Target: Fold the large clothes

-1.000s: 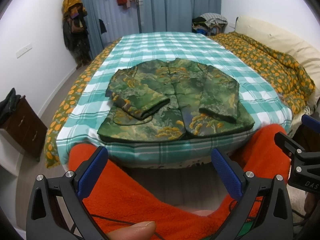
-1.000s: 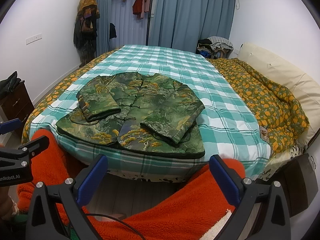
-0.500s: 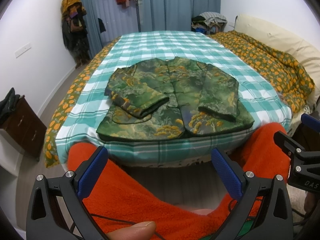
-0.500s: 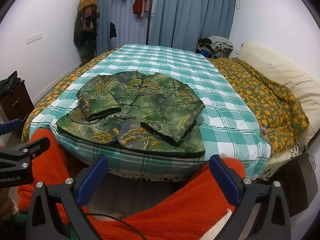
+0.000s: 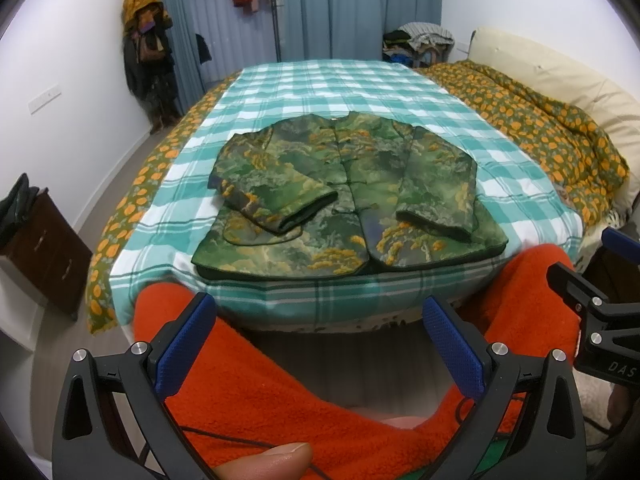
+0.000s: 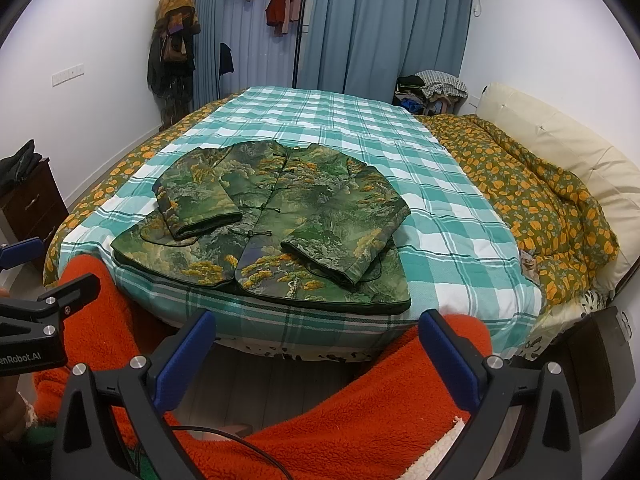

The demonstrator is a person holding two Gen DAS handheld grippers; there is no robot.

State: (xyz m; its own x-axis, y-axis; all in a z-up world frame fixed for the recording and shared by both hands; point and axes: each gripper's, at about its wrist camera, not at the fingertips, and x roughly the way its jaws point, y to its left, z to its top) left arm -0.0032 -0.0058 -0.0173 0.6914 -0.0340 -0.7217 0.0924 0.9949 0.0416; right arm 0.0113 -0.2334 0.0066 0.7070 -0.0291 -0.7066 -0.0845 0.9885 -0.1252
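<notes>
A green and gold patterned jacket point(image 5: 348, 192) point(image 6: 272, 224) lies face up near the foot of the bed, both sleeves folded in over its front. My left gripper point(image 5: 320, 344) hangs open short of the bed's edge, above a person's orange fleece-clad legs point(image 5: 280, 392). My right gripper point(image 6: 316, 350) is also open and empty, held back from the mattress. Each gripper shows at the side of the other's view. Neither touches the jacket.
The bed carries a teal checked sheet point(image 5: 320, 92) point(image 6: 460, 216), with an orange-flowered quilt point(image 6: 540, 200) bunched on the right by a cream headboard point(image 6: 560, 136). A dark nightstand point(image 5: 44, 248) stands left. Coats hang on the far wall point(image 6: 172, 48).
Both views have shifted very slightly; the jacket lies as before and both grippers stay open.
</notes>
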